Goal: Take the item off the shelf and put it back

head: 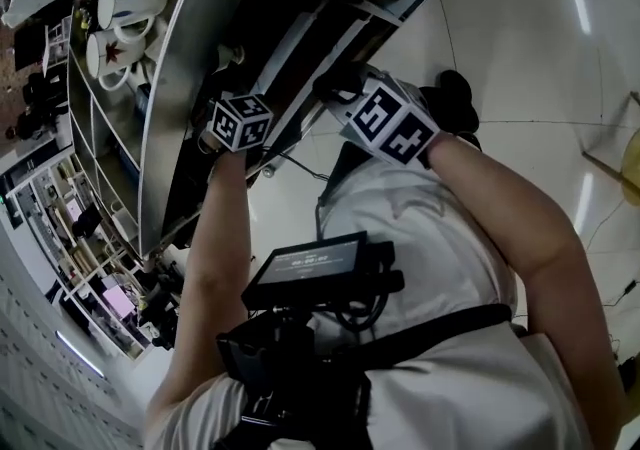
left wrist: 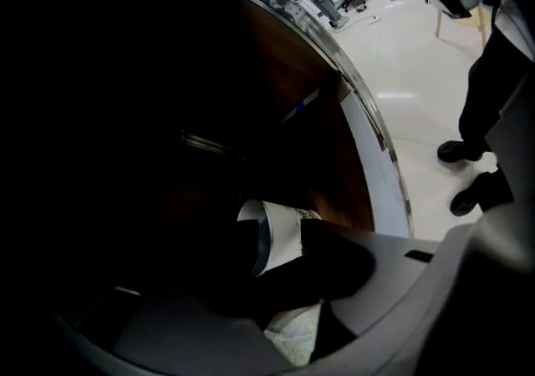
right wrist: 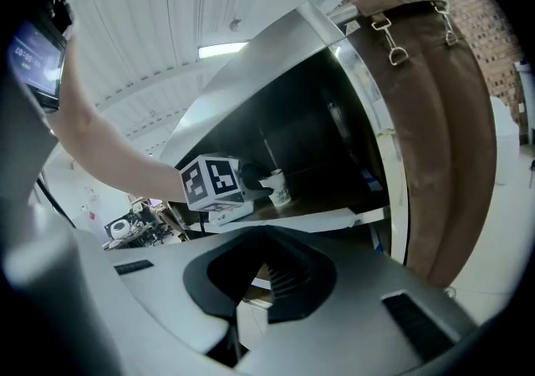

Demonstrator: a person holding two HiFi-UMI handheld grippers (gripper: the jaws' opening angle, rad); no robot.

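White cup (left wrist: pixel 284 234) between parted left gripper (left wrist: pixel 278 251) jaws, dark shelf (right wrist: pixel 305 219), mugs (head: pixel 125 4) nearby

Left arm (head: pixel 215 238) reached forward; left gripper (left wrist: pixel 280 242) tipped downward, jaws wide apart. Right arm (head: pixel 510 228) bent; right gripper (right wrist: pixel 251 291) alongside, nearly level, jaws together, empty.

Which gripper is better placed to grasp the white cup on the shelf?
Left. The left gripper is inside the shelf with the white cup between its open jaws; the right gripper hangs outside it.
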